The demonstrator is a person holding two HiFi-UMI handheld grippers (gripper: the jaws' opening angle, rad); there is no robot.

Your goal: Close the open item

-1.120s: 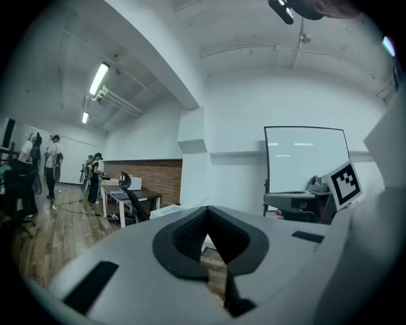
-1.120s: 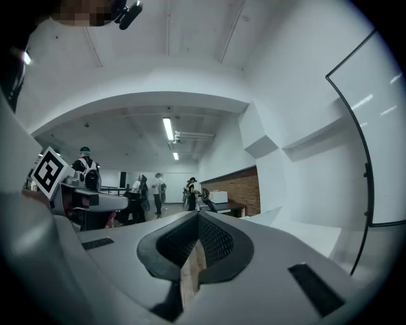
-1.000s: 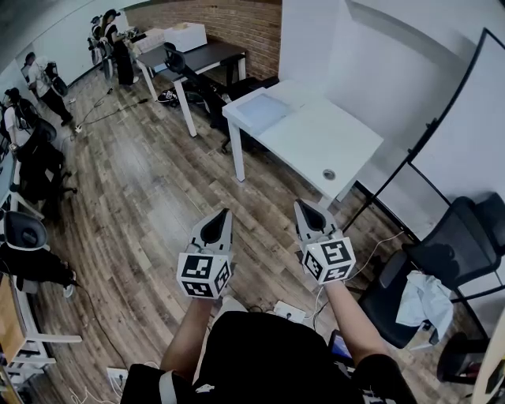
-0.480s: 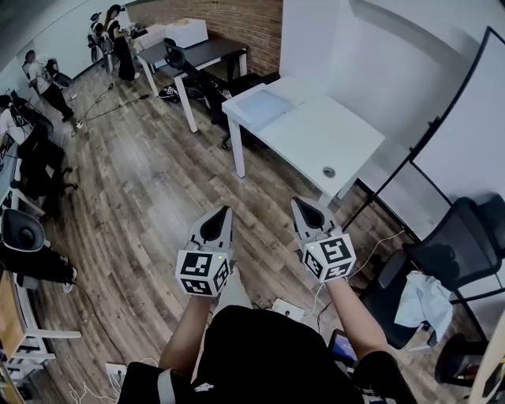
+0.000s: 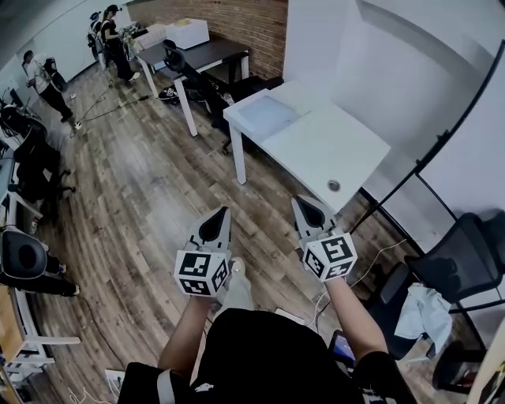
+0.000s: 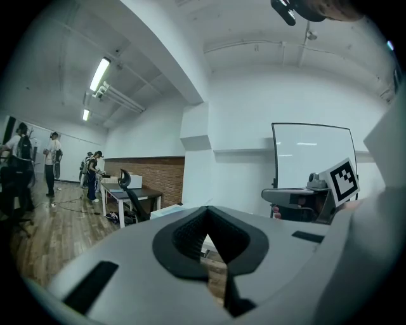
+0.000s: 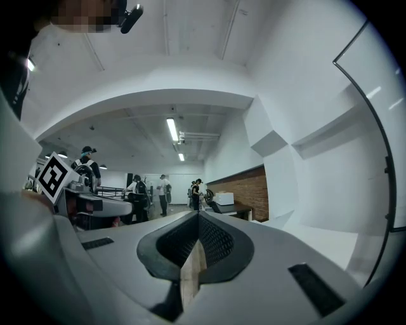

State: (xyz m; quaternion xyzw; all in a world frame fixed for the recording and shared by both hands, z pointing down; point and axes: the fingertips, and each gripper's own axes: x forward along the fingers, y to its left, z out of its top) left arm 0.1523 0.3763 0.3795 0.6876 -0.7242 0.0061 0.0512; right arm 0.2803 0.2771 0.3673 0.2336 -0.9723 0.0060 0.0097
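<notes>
Left gripper: the left gripper was held out over the wooden floor; its fingers met at the tips with only a thin slit behind them and nothing held between them.
Right gripper: the right gripper was held level with the left one and apart from it; its fingers were likewise pressed together at the tips and held nothing.
Marker cubes: one cube sat behind the left fingers and the other behind the right fingers.
White tabletop: the white tabletop stood ahead of both sets of fingers, its near corner just beyond the right fingertips, with neither gripper touching it.
Task's thing: a pale blue panel lay flat at the far end of that tabletop, well apart from both sets of fingers; whether it was open could not be told.
Round insert: a small round insert sat in the tabletop near the corner nearest the right fingers.
Dark desk: a dark desk with a white box stood far ahead of the left fingers, by the brick wall.
Office chair: a black chair with a pale cloth on it stood out to the right of the right fingers.
People: several people stood far ahead and to the left of the left fingers.
</notes>
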